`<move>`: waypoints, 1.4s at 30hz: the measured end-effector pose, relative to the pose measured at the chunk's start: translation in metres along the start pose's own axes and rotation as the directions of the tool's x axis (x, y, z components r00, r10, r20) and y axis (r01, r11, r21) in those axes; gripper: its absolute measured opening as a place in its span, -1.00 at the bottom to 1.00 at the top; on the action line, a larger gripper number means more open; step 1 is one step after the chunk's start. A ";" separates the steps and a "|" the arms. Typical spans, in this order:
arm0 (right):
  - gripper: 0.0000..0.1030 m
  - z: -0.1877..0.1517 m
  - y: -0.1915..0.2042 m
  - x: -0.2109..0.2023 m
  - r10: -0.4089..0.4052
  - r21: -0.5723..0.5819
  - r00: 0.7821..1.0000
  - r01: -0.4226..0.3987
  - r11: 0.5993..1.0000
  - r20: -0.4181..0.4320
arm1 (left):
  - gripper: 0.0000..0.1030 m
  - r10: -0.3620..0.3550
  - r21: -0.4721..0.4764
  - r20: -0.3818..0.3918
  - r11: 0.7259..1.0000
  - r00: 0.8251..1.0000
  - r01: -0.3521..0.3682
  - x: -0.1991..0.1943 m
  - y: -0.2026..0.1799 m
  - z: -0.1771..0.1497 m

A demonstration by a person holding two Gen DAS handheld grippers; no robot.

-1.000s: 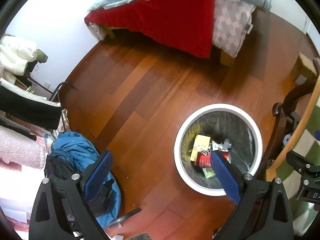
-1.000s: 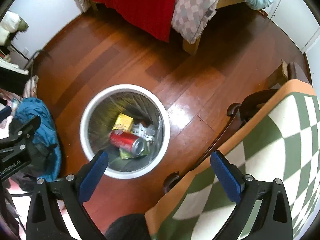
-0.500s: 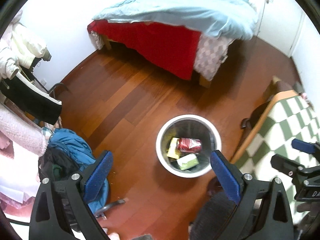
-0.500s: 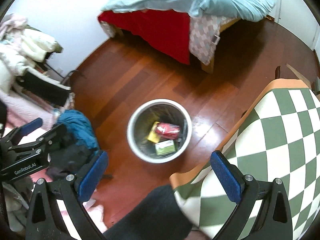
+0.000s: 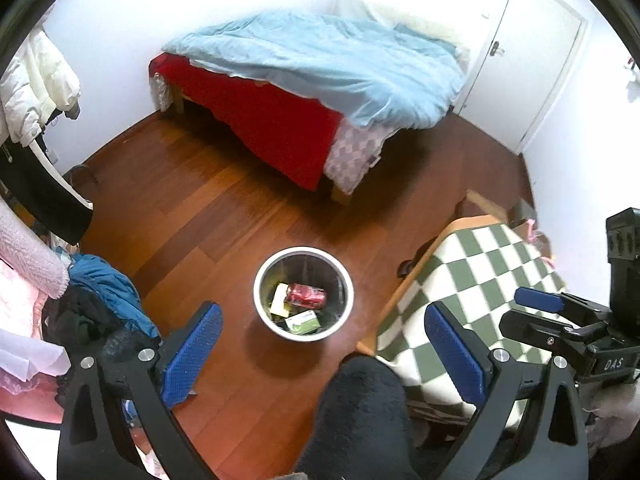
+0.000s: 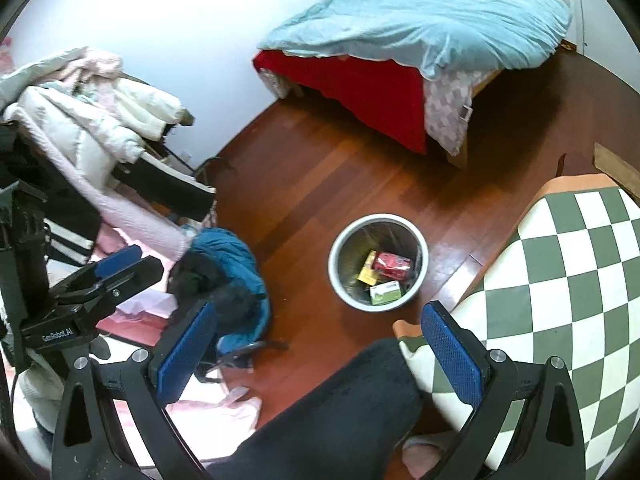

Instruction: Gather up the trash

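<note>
Left wrist view, claw: your left claw [image 5: 320, 344] is spread wide and holds nothing.
Left wrist view, trash: a red drink can [image 5: 306, 294], a yellow carton [image 5: 281, 300] and a green-and-white box [image 5: 303, 323] lie inside the round white-rimmed bin [image 5: 262, 312] on the floor.
Right wrist view, claw: your right claw [image 6: 316, 344] also gapes, empty.
Right wrist view, landmark: the bin [image 6: 335, 280] stands beside the green-and-white checkered tabletop [image 6: 568, 280]; a blue jacket [image 6: 228, 256] is heaped on its other side.
Risk: I judge that reaching down again could clip the bin rim and tip it, or a claw could snag the heaped clothing.
Surface and room: glossy red-brown wooden floor [image 6: 320, 176], probably slippery under the bin; beyond the bin, a bed with a pale blue duvet [image 6: 420, 12].
</note>
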State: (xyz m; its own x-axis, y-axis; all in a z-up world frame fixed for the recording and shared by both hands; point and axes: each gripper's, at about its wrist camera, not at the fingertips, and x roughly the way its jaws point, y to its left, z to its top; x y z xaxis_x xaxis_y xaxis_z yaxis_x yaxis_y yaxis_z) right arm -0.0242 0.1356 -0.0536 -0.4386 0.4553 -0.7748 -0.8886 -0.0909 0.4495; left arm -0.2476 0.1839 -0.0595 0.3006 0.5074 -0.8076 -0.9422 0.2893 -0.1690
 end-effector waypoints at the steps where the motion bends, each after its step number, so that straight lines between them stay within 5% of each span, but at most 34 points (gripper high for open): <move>1: 1.00 -0.001 0.003 -0.007 0.011 -0.001 1.000 -0.011 1.000 -0.002 | 1.00 -0.008 0.000 0.001 1.000 1.000 0.008 -0.004 0.000 0.000; 19: 1.00 -0.008 0.046 -0.071 0.102 -0.047 0.994 -0.104 0.993 -0.036 | 1.00 -0.087 -0.009 0.036 0.996 0.996 0.088 -0.076 -0.002 -0.006; 42: 1.00 -0.013 0.061 -0.069 0.128 -0.068 0.988 -0.134 0.989 -0.081 | 1.00 -0.167 -0.044 0.008 0.985 0.986 0.167 -0.082 0.007 -0.019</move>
State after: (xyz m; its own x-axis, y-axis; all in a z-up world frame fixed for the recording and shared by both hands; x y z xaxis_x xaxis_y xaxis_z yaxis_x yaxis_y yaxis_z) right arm -0.0502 0.0875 0.0215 -0.5581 0.3664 -0.7445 -0.8291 -0.2108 0.5178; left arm -0.2821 0.1290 -0.0051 0.4550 0.4588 -0.7632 -0.8842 0.3342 -0.3263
